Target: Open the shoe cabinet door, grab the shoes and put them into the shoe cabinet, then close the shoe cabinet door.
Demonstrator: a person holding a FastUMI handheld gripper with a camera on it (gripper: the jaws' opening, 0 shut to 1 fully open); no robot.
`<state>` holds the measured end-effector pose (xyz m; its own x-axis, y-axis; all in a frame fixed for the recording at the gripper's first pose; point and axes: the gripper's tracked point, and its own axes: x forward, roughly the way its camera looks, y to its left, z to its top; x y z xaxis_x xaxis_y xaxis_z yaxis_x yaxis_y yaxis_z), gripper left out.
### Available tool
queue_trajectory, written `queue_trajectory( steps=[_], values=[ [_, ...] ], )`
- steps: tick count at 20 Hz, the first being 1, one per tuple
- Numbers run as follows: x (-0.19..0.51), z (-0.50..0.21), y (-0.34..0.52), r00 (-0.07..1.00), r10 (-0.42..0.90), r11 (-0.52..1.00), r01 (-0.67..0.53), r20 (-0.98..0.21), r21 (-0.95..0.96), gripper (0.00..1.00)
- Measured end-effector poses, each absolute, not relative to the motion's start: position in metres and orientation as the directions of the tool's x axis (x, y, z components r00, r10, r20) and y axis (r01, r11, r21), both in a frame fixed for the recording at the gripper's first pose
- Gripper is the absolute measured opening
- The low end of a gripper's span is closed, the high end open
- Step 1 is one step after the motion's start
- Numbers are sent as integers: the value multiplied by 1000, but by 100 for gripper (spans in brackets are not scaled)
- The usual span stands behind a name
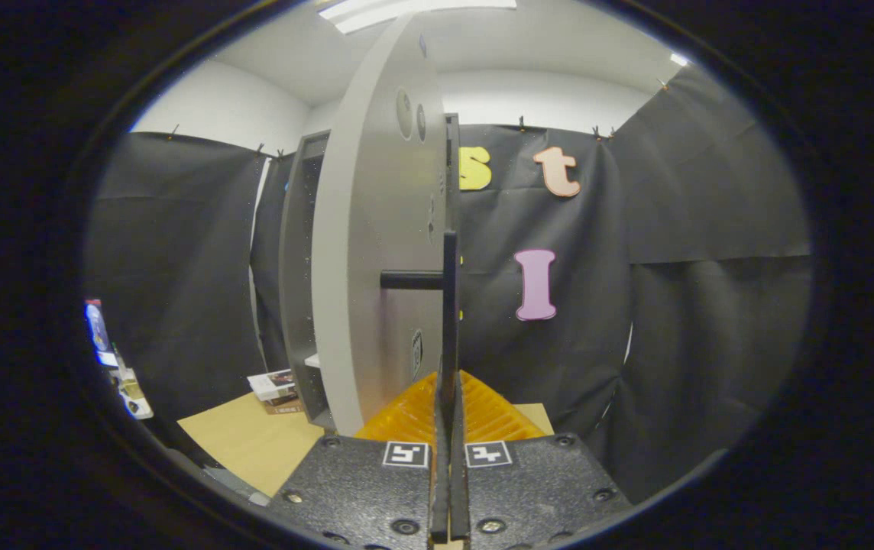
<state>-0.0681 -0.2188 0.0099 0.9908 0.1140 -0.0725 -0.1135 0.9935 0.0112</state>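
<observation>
tool [448, 397] clamped on door handle [449, 305], cabinet door [376, 252] swung open

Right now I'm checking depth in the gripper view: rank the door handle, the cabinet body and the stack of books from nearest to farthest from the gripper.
1. Door handle: a dark bar between the fingers of the gripper, which are closed on it.
2. Cabinet body: beyond the open door, to the left.
3. Stack of books: low on the table beside the cabinet, about level with it; too close to call.

The swung-out grey cabinet door [376, 252] hides most of the dark grey shoe cabinet's [301, 275] interior, the slim black bar handle's [449, 305] lower end disappears between the gripper's [448, 397] closed fingers, and small objects beside the stacked books [275, 389] are too blurred to identify.
</observation>
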Motion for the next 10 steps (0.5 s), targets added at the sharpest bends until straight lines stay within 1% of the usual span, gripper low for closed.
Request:
queue_trajectory(
  steps=[4, 6, 8, 10],
  values=[
    [-71, 11, -231, 989, 136, 991, -137, -58, -9, 4],
    [-79, 11, -232, 990, 132, 991, -133, -51, -27, 8],
    [-99, 13, -238, 994, 103, 994, -104, -36, -41, 11],
    [-125, 18, -239, 997, 75, 996, -75, -1, -41, 30]
  ],
)
